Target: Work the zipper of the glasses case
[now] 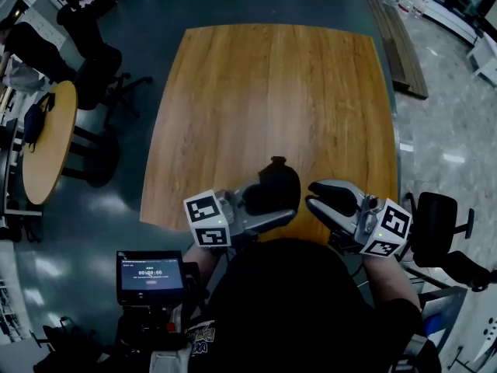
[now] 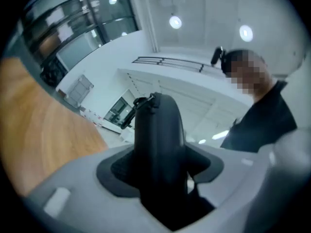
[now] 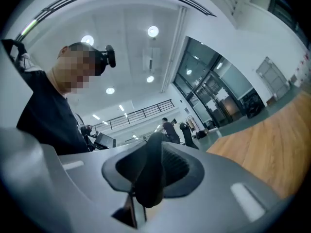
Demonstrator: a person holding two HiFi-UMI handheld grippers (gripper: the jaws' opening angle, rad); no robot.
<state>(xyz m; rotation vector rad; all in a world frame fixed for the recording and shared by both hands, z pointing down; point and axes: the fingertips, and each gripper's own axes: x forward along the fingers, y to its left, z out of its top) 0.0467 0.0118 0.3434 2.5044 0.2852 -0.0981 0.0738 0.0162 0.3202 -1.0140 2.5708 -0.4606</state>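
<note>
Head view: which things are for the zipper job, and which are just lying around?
For the job: glasses case, left hand-held gripper, right hand-held gripper.
Just lying about: wooden table, small screen, round side table, black chair.

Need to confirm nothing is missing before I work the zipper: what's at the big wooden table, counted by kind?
hand-held gripper: 2 (left hand-held gripper, right hand-held gripper)
glasses case: 1, black, between the left one's jaws
wooden table: 1
Total: 4
</note>
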